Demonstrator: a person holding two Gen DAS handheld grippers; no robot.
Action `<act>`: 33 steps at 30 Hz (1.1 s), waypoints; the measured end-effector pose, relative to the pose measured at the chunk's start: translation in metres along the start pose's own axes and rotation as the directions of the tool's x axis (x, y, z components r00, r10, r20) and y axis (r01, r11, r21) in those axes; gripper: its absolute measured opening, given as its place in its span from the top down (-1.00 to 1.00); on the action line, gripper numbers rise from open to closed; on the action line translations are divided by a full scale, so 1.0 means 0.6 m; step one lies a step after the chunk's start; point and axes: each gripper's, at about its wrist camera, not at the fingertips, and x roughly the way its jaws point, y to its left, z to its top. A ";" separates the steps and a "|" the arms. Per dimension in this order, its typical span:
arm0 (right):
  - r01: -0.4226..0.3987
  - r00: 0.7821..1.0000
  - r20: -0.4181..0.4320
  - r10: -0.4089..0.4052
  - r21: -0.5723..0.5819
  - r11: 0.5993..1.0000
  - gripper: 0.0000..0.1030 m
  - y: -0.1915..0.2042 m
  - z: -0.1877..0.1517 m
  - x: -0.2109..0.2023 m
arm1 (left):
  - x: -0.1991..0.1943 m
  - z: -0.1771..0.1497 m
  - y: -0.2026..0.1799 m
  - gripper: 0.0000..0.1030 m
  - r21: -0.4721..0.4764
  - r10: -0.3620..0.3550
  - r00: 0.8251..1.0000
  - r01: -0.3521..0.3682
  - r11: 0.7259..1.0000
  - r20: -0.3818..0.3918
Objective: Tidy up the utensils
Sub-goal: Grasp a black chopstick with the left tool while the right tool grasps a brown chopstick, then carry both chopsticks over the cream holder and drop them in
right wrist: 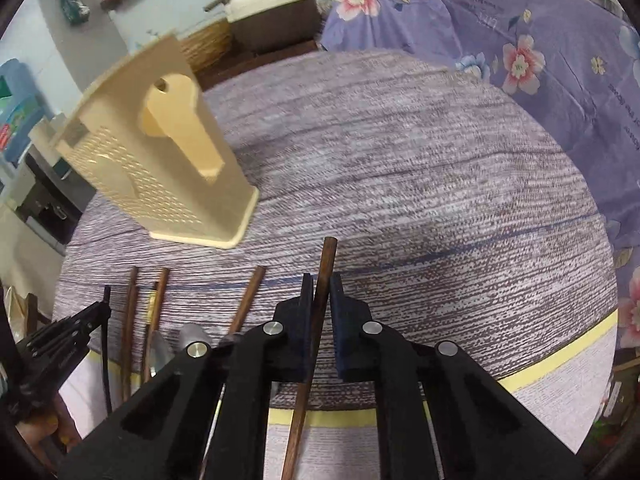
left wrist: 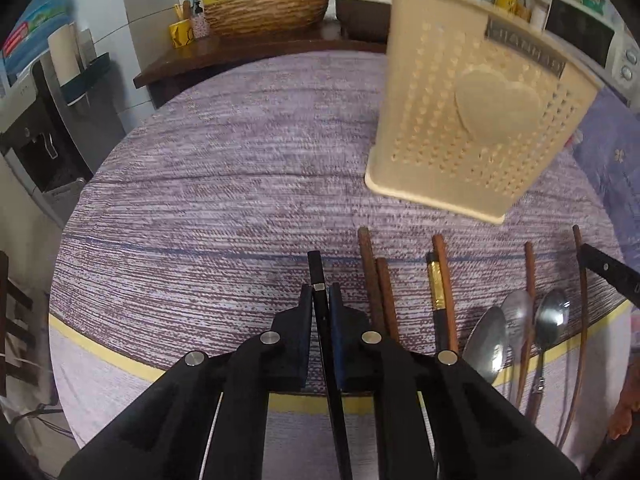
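My left gripper [left wrist: 320,290] is shut on a black chopstick [left wrist: 317,270] that runs back between its fingers. My right gripper [right wrist: 320,280] has a brown wooden chopstick [right wrist: 326,264] between its jaws, with a gap on the right side. A cream perforated utensil holder [left wrist: 472,120] stands upright on the table ahead and right of the left gripper; in the right wrist view the holder [right wrist: 160,160] is ahead to the left. Brown chopsticks [left wrist: 376,280], a gold-banded chopstick [left wrist: 436,288] and three metal spoons [left wrist: 516,316] lie in a row between the grippers.
The table wears a purple woven cloth [left wrist: 240,200] with a yellow stripe near its front edge. A woven basket [left wrist: 264,12] and a brown pot [left wrist: 360,4] stand on a dark shelf behind. A floral purple sheet [right wrist: 540,60] covers something at the right.
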 end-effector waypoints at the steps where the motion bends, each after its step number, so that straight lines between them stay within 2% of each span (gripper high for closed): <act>1: -0.005 1.000 0.022 0.006 -0.014 1.000 0.82 0.004 0.002 -0.015 | -0.011 0.003 0.003 0.81 -0.007 -0.010 1.000 0.011 1.000 0.017; 6: -0.029 0.986 0.160 0.046 -0.104 0.994 0.83 0.025 0.017 -0.104 | -0.091 0.019 0.022 0.83 -0.038 -0.063 0.989 0.069 0.997 0.134; 9: -0.040 0.967 0.244 0.077 -0.155 0.987 0.84 0.030 0.033 -0.169 | -0.149 0.029 0.031 0.83 -0.040 -0.078 0.973 0.089 0.995 0.216; 13: -0.011 0.938 0.339 0.079 -0.198 0.980 0.85 0.030 0.048 -0.240 | -0.210 0.041 0.045 0.83 -0.043 -0.076 0.948 0.093 0.995 0.309; 17: -0.017 0.930 0.357 0.088 -0.197 0.980 0.85 0.018 0.059 -0.268 | -0.231 0.049 0.053 0.83 -0.049 -0.059 0.938 0.080 0.996 0.342; 28: -0.050 0.925 0.361 0.120 -0.197 0.979 0.85 0.001 0.077 -0.283 | -0.256 0.065 0.075 0.84 -0.072 -0.035 0.921 0.069 0.995 0.389; 31: -0.046 0.915 0.384 0.123 -0.205 0.978 0.85 0.006 0.103 -0.294 | -0.277 0.087 0.080 0.84 -0.079 -0.025 0.907 0.064 0.995 0.421; 33: -0.038 0.904 0.410 0.123 -0.210 0.977 0.85 0.015 0.129 -0.308 | -0.300 0.111 0.082 0.84 -0.084 -0.009 0.888 0.054 0.995 0.460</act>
